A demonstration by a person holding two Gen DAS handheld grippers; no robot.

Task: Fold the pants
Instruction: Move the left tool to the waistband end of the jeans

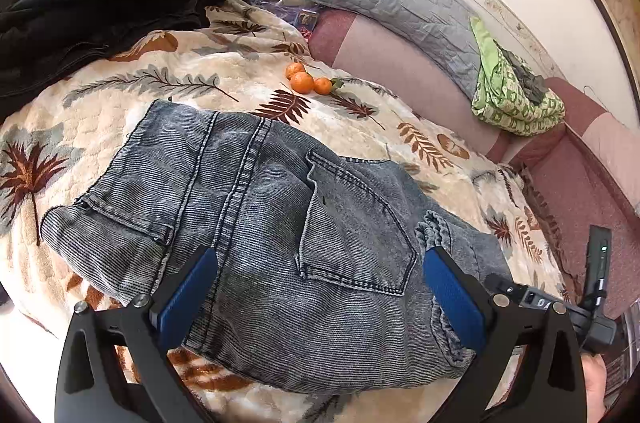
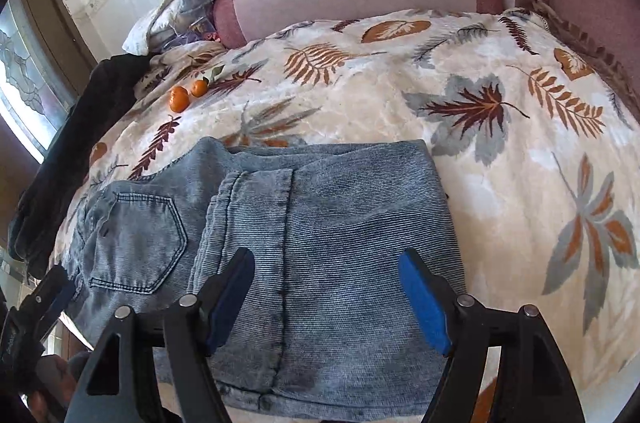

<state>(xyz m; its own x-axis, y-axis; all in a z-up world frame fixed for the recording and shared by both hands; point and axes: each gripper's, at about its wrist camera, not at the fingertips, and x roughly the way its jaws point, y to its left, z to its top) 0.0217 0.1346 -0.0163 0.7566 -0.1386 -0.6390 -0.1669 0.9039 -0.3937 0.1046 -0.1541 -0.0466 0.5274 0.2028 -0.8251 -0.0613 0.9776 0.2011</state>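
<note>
**Denim bundle nearly folded on the bed**

Denim pants [image 1: 256, 223], grey-blue and ribbed, lie in a compact folded stack on the leaf-patterned blanket [image 2: 500, 151] of the bed, back pockets facing up. Both tongs hang just above the near edge of the stack, spread wide and gripping nothing: the left tongs [image 1: 320, 295] sit over the pocket side, the right tongs [image 2: 326, 299] over the folded leg panel to the right.

By my reading, the fold looks mostly made, and the step in hand is tidying it or taking one more fold. To do that well, each pair of tongs should pinch all the layers at the near edge together, not only the top one, and both should lift and carry evenly so the stack does not skew. Thick seams may spring back, so pressing the crease flat afterwards would help.

Three tangerines [image 1: 306, 81] rest farther back, well apart from the pants, and dark clothing [image 1: 92, 19] lies at the far left.
</note>
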